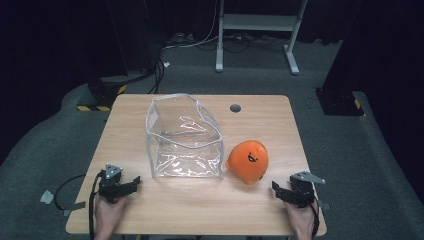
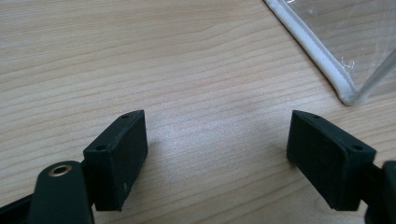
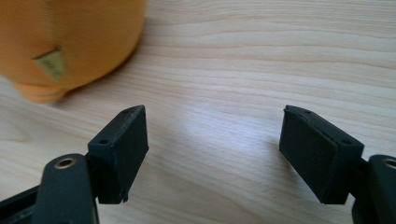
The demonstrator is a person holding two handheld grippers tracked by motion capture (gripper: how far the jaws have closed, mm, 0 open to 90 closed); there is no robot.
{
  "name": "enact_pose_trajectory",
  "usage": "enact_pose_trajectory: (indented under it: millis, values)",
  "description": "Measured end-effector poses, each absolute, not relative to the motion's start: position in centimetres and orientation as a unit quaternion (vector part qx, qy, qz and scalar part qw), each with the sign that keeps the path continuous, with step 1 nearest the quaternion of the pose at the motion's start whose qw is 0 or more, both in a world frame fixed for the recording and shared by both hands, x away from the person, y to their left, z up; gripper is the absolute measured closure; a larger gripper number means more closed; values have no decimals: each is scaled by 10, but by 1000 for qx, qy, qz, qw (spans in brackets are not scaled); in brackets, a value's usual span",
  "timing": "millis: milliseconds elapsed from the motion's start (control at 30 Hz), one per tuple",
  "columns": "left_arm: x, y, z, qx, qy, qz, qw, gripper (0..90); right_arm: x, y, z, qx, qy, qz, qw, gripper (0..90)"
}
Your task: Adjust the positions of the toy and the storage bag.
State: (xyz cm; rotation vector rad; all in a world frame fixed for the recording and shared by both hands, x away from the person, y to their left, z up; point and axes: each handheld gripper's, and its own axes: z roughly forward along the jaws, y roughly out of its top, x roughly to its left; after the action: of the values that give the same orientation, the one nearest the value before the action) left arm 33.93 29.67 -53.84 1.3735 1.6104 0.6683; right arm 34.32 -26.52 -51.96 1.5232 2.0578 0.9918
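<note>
both grippers parked at near edge, toy and bag untouched

left gripper point(image 1: 131, 183) sits at the near-left corner of the table point(image 1: 260, 120), jaws spread wide w/ bare wood between them, holding nothing. right gripper point(image 1: 278, 190) is at the near-right corner, jaws likewise wide apart and empty. the orange plush toy point(image 1: 248, 161) lies right of centre, nearer the near edge, close to the right gripper but apart from it. it sits just beside the right wall of the clear plastic bag point(image 1: 183, 136), prob. touching or nearly so; can't tell which. the bag stands open-topped at mid table, w/ a white piped rim; its near-left bottom corner shows in the left gripper view point(image 2: 348, 95).

what could go wrong, as i judge it:
- toy is round and soft, so a pinch off-centre could squeeze it out of the jaws or roll it toward the right edge.
- bag is light and floppy; a nudge from toy or jaw may slide it or fold the opening shut, esp. if the left gripper isn't steadying the rim.
- clear walls are hard to judge, so a jaw could clip the rim on the way in.

writing/labels: toy has a black printed smiling face. a small tan sewn tag point(image 3: 50, 63) shows in the right gripper view, too blurred to read. no brand legible anywhere.
</note>
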Motion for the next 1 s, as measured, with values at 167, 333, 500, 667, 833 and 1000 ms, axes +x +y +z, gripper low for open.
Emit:
enact_pose_trajectory:
  millis: [167, 333, 500, 667, 833, 1000]
  values:
    - [339, 297, -538, 554, 650, 270, 445, 204, 338, -258, -511, 523, 740, 380, 185, 206]
    - [339, 296, -539, 553, 650, 270, 445, 204, 335, -250, -503, 490, 742, 423, 177, 127]
    - [339, 296, -539, 553, 650, 271, 445, 204, 336, -246, -498, 479, 739, 446, 159, 92]
    - [339, 296, -539, 553, 650, 271, 445, 204, 339, -241, -491, 469, 741, 458, 148, 89]
    - [339, 296, -539, 553, 650, 272, 444, 204, 343, -238, -484, 458, 740, 467, 158, 124]
    - [339, 296, -539, 552, 650, 272, 445, 204, 348, -235, -477, 453, 741, 470, 157, 106]
